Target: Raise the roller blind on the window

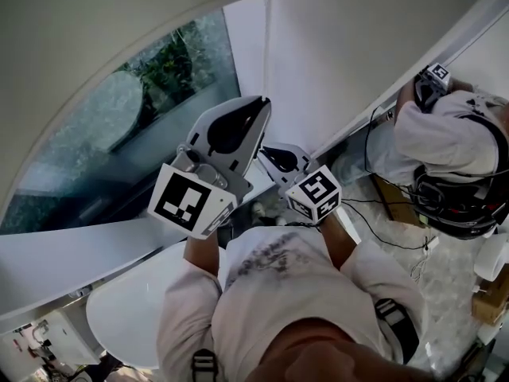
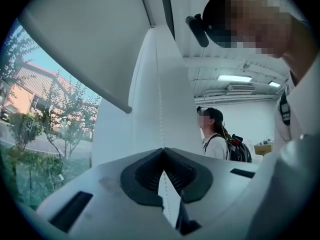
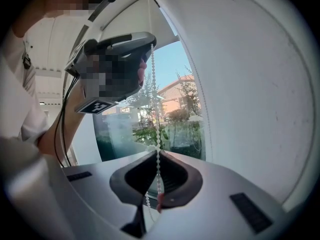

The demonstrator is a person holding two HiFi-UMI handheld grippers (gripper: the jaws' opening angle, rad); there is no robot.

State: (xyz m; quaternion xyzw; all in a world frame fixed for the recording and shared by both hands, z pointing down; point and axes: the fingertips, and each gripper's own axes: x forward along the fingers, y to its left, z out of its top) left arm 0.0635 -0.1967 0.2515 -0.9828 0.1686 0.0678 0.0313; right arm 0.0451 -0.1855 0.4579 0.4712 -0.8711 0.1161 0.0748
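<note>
The white roller blind [image 1: 95,30] covers the upper part of the window [image 1: 151,110]; its bottom bar [image 2: 80,71] hangs partway down the glass. A white bead chain [image 1: 267,38] drops along the wall beside the window. My left gripper [image 1: 261,102] is the higher one, with its jaws shut on the bead chain [image 2: 159,94], seen in the left gripper view [image 2: 162,150]. Just below it, my right gripper [image 1: 267,152] is shut on the same bead chain [image 3: 154,99], which runs up from the right gripper [image 3: 158,152] to the left gripper [image 3: 151,40].
White wall [image 1: 358,46] lies right of the chain, and a white sill [image 1: 95,245] runs under the window. A second person [image 1: 453,134] stands to the right among cables and boxes [image 1: 390,197]. Another person with a backpack [image 2: 217,141] stands further back.
</note>
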